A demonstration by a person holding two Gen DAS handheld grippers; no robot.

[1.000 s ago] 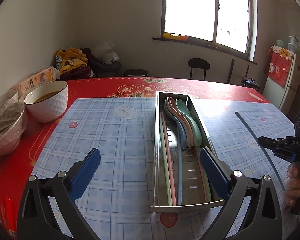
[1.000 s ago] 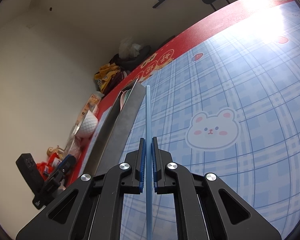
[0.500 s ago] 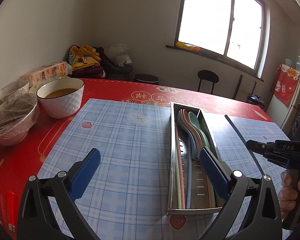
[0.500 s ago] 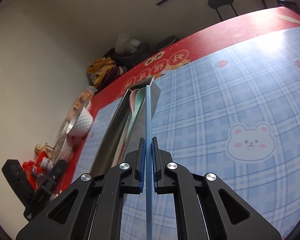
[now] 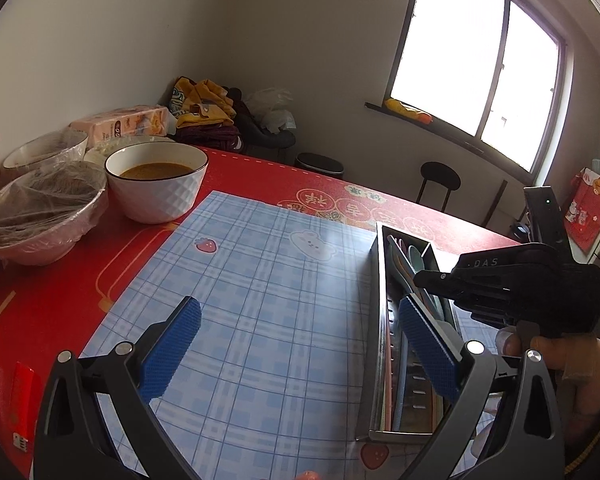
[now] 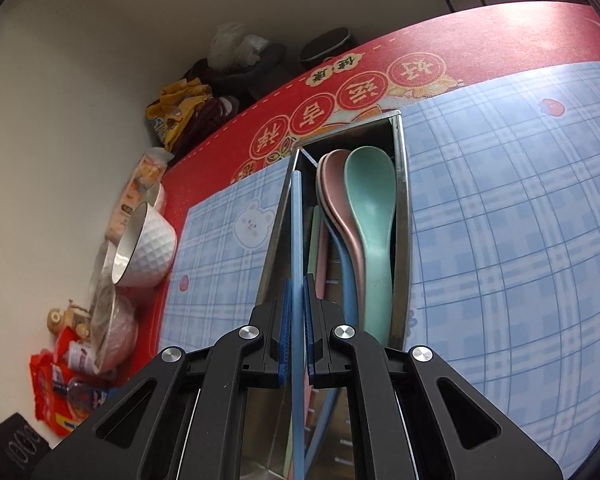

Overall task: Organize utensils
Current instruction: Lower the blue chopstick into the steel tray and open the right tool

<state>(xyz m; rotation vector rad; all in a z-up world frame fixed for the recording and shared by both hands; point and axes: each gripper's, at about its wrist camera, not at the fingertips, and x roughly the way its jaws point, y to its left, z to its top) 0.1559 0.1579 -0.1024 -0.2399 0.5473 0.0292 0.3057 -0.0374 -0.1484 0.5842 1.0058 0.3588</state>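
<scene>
A red table under a blue plaid mat [image 5: 260, 300] carries the work. The right gripper [image 6: 298, 320] pinches a thin blue chopstick [image 6: 296, 220] partway along its length, held over the metal utensil tray [image 6: 402, 200], beside the green spoon [image 6: 370, 208] and pink spoon [image 6: 332, 184] lying in it. The left gripper [image 5: 296, 344] hangs spread and empty above the mat. The stick looks light, stiff and smooth, so it may swivel; a mid-length hold seems steadier.

Blue mat [image 5: 260, 300] lies open left of the tray [image 5: 374, 320]; bowls [image 5: 156, 188] crowd the far-left edge.
</scene>
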